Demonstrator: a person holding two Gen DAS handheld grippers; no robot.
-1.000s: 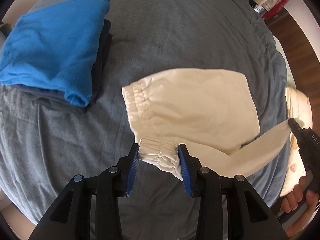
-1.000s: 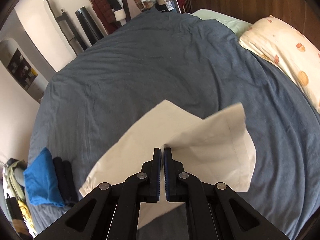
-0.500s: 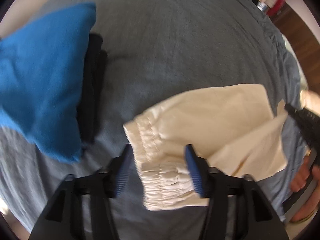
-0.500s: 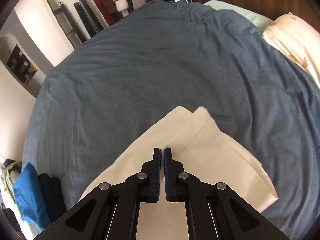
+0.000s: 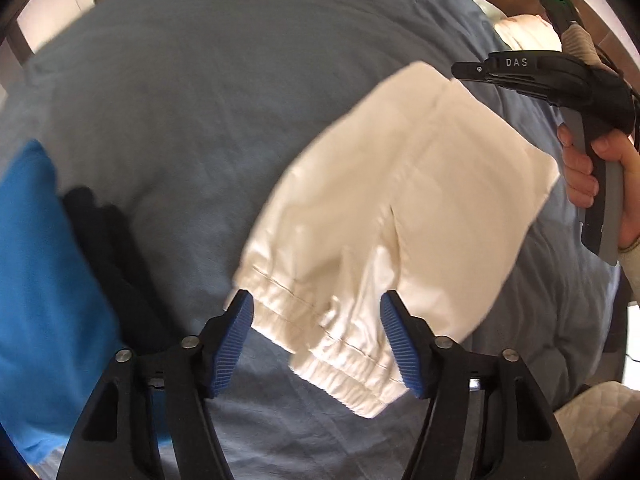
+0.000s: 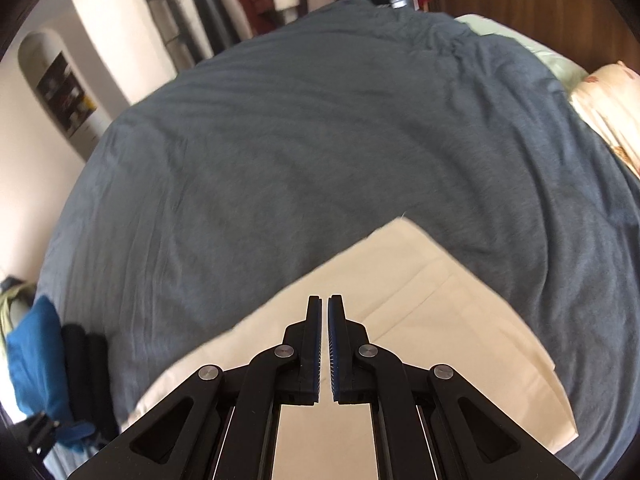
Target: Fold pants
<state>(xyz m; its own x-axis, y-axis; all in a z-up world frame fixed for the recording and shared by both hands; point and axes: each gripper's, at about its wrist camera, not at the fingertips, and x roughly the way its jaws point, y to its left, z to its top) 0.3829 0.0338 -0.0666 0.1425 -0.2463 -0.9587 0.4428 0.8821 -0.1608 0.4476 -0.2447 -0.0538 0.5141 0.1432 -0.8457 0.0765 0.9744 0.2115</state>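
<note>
The cream pants lie folded on the grey-blue bed cover, elastic waistband nearest my left gripper. My left gripper is open, its blue pads either side of the waistband just above it, holding nothing. My right gripper is shut with a thin slit between its pads and nothing in it, hovering over the folded pants. It also shows in the left wrist view, held above the far corner of the pants.
A stack of folded clothes, blue over dark navy, lies at the left of the bed. A patterned pillow and green pillow lie at the right. Hanging clothes and shelves stand beyond the bed.
My left gripper let go of the waistband and opened wider. The right gripper laid the leg end over the pants, released it and lifted. The pants now lie folded flat.
</note>
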